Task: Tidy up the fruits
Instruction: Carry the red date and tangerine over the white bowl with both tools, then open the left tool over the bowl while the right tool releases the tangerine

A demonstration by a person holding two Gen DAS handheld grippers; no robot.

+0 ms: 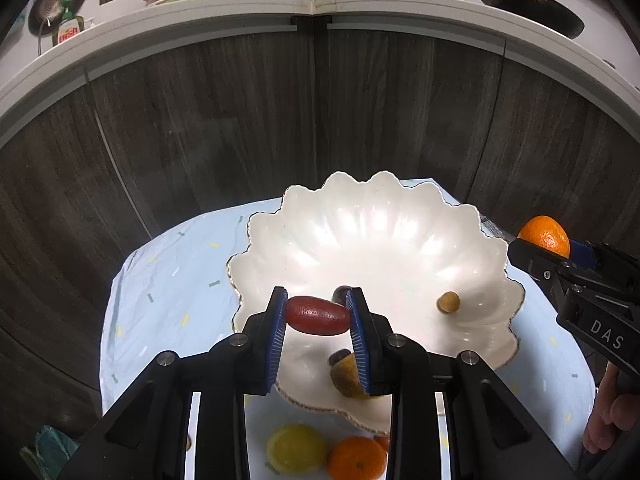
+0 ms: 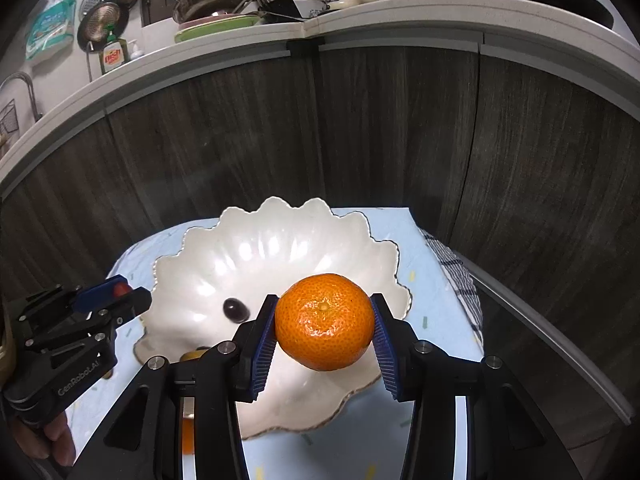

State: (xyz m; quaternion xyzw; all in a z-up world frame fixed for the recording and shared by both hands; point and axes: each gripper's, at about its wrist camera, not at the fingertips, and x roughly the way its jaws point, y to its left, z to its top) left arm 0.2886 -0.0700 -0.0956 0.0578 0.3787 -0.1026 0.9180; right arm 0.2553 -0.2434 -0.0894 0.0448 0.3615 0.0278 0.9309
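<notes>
A white scalloped bowl (image 1: 360,232) sits on a light blue cloth (image 1: 168,280); it also shows in the right wrist view (image 2: 280,248). My left gripper (image 1: 318,316) is shut on a red oblong fruit (image 1: 318,315) and holds it over the bowl's near side. My right gripper (image 2: 324,324) is shut on an orange mandarin (image 2: 324,322) above the bowl's right part; it shows at the right of the left wrist view (image 1: 545,237). In the bowl lie a dark grape (image 2: 234,309), a small tan fruit (image 1: 448,302) and a yellow-brown fruit (image 1: 348,376).
A yellow lemon (image 1: 296,448) and an orange mandarin (image 1: 356,460) lie on the cloth in front of the bowl. Dark wood cabinet doors (image 1: 320,112) stand behind the table. A checked towel (image 2: 456,276) lies at the table's right edge.
</notes>
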